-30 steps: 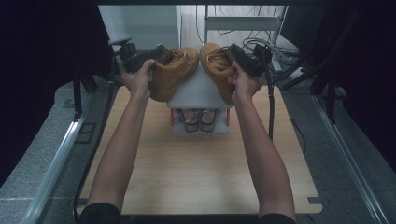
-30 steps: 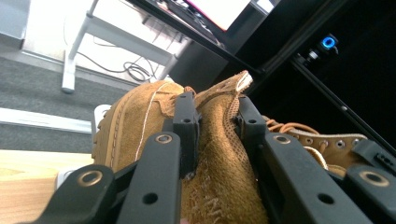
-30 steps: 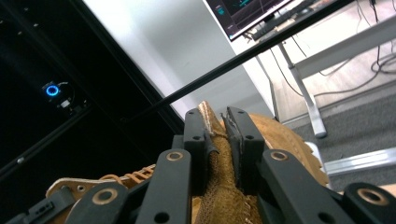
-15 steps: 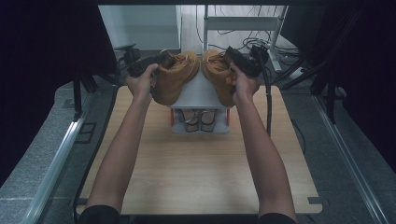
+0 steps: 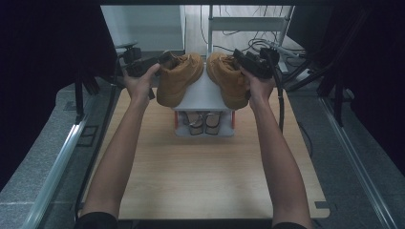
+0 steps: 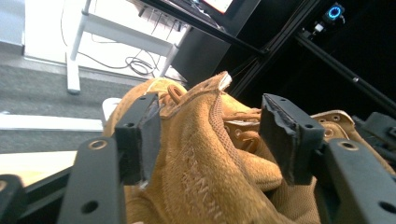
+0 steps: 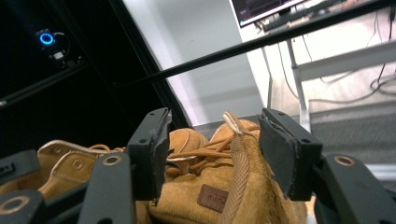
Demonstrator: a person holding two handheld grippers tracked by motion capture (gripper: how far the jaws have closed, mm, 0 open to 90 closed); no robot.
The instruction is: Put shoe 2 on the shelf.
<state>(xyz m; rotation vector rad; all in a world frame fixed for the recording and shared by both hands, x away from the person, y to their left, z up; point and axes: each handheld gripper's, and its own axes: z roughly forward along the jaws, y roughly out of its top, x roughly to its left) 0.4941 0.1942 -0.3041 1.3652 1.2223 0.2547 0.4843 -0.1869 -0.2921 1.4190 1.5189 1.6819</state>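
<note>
Two tan boots stand side by side on top of a small white rack [image 5: 203,95], toes toward me. My left gripper [image 5: 165,58] is at the heel of the left boot [image 5: 179,78]. In the left gripper view the gripper [image 6: 215,135] straddles the boot's collar [image 6: 201,158]; its jaws have just been opening and the right pad [image 6: 285,140] stands off the fabric. My right gripper [image 5: 239,56] is at the heel of the right boot [image 5: 228,81]. Its jaws [image 7: 219,151] have also just been opening, with the heel loop [image 7: 239,149] loose between them.
A pair of shoes [image 5: 204,123] sits on the rack's lower shelf. The rack stands at the far middle of a wooden table [image 5: 205,176]. Behind it are a white stand [image 5: 248,24] and floor cables [image 5: 258,45]. Dark frame rails run along both sides.
Both boots have come down a little and now rest on the rack top. The jaws of both grippers stand wider around the heels. The hands have hardly shifted.
</note>
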